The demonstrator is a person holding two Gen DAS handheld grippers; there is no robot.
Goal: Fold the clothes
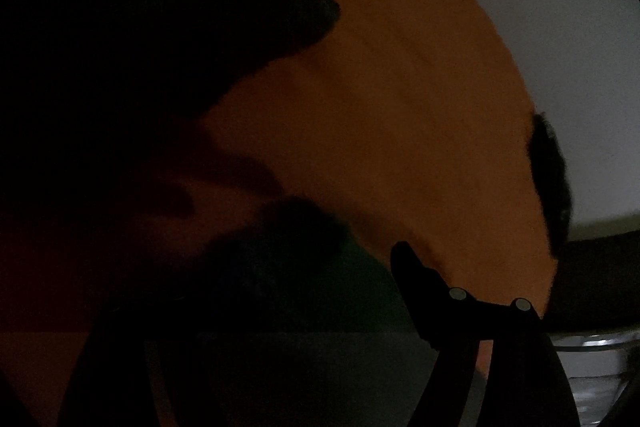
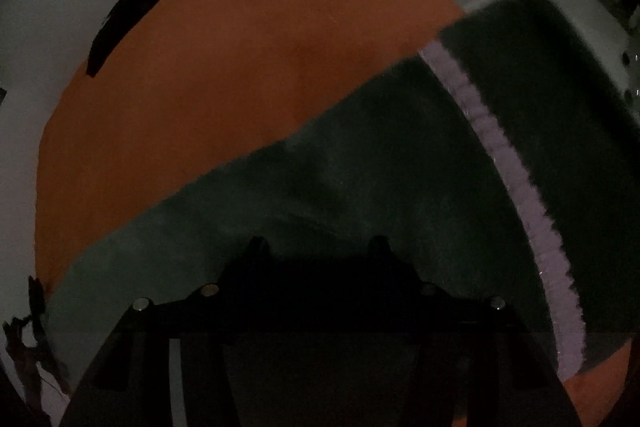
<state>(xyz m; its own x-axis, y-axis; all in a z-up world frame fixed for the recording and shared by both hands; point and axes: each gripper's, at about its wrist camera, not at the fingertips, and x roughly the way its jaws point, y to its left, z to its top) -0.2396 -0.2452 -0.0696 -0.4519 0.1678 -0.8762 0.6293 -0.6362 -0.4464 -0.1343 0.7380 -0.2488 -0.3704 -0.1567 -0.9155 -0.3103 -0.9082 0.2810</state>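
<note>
Right gripper (image 2: 318, 247) fingers (image 2: 256, 247) rest on the dark green cloth (image 2: 360, 167).

Brightness: both views dim, underexposed.
Left wrist shadows: a black mass covers the upper left of the orange cloth (image 1: 400, 107); the left gripper (image 1: 440, 291) shows only as a silhouette.
Right wrist shadows: the right gripper (image 2: 320, 247) is near black, detail lost.
Light source: perhaps from above and behind; the pale table (image 1: 540, 7) is brightest.
Glare: small glints on gripper screws.
Focus: soft and grainy throughout.
Distortion: fisheye curve, black vignette at the corners.
</note>
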